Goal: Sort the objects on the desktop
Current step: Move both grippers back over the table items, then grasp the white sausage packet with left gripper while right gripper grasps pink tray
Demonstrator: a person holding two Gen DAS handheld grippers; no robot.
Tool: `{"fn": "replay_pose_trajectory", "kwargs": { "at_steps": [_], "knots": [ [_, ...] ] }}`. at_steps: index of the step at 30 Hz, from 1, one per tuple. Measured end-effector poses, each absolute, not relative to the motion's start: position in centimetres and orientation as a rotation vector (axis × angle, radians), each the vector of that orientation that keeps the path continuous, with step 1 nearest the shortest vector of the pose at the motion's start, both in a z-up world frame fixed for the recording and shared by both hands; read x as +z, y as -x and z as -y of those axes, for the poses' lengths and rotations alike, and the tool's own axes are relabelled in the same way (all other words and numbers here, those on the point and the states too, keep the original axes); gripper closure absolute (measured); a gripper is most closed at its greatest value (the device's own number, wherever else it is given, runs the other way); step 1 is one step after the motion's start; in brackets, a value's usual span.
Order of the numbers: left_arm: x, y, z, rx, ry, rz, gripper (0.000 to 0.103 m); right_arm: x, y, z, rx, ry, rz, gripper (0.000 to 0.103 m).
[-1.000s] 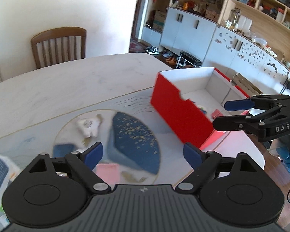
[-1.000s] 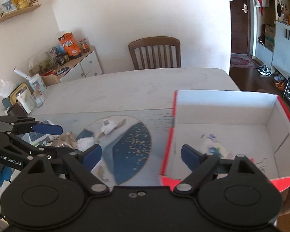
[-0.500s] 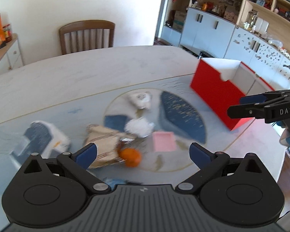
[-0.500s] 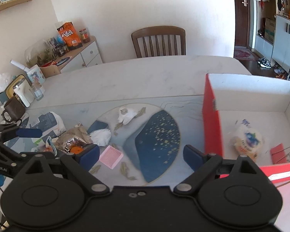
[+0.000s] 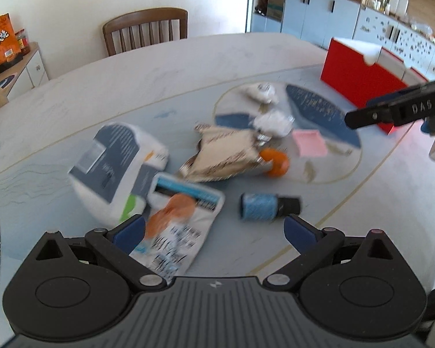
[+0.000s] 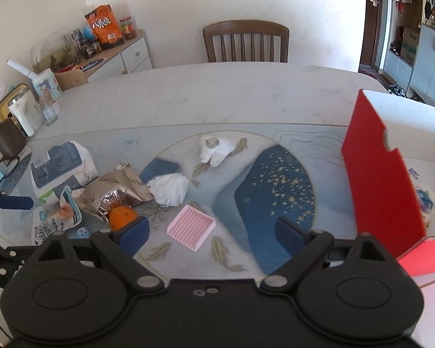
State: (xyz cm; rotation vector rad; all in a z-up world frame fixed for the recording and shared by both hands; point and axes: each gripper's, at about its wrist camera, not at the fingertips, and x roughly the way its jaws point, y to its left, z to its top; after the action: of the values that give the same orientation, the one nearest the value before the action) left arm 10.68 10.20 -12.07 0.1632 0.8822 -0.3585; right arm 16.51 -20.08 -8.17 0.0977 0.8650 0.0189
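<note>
My left gripper (image 5: pixel 214 227) is open and empty above a white snack packet (image 5: pixel 177 226) and a small blue-labelled bottle (image 5: pixel 268 206). Beyond lie a white-and-navy bag (image 5: pixel 116 162), a crumpled foil wrapper (image 5: pixel 226 153), an orange (image 5: pixel 274 162), a pink ridged tray (image 5: pixel 308 142) and white tissue (image 5: pixel 272 121). My right gripper (image 6: pixel 211 232) is open and empty, just above the pink tray (image 6: pixel 191 227), with the orange (image 6: pixel 121 217) at its left finger. The red box (image 6: pixel 382 174) stands at the right, holding a white packet (image 6: pixel 424 200).
A white toy (image 6: pixel 214 149) lies on the printed mat (image 6: pixel 275 182). A mug (image 6: pixel 5 142), a glass (image 6: pixel 47 110) and a white dispenser (image 6: pixel 21 113) stand at the table's left edge. A wooden chair (image 6: pixel 246 43) is behind the table, a sideboard (image 6: pixel 116 55) at the left.
Both grippers swung left, away from the red box toward the clutter. The left now hangs over the packet and bottle, the right over the pink tray. Both stayed open.
</note>
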Motion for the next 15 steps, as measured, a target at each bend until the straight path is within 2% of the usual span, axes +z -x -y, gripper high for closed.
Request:
{"fn": "replay_pose_trajectory", "kwargs": {
  "at_steps": [15],
  "knots": [
    [-15.5, -12.3, -13.4, -0.326, -0.167, -0.931, 0.001, -11.0, -19.2, 17.5, -0.011, -0.076, -0.919, 0.010]
  ]
}}
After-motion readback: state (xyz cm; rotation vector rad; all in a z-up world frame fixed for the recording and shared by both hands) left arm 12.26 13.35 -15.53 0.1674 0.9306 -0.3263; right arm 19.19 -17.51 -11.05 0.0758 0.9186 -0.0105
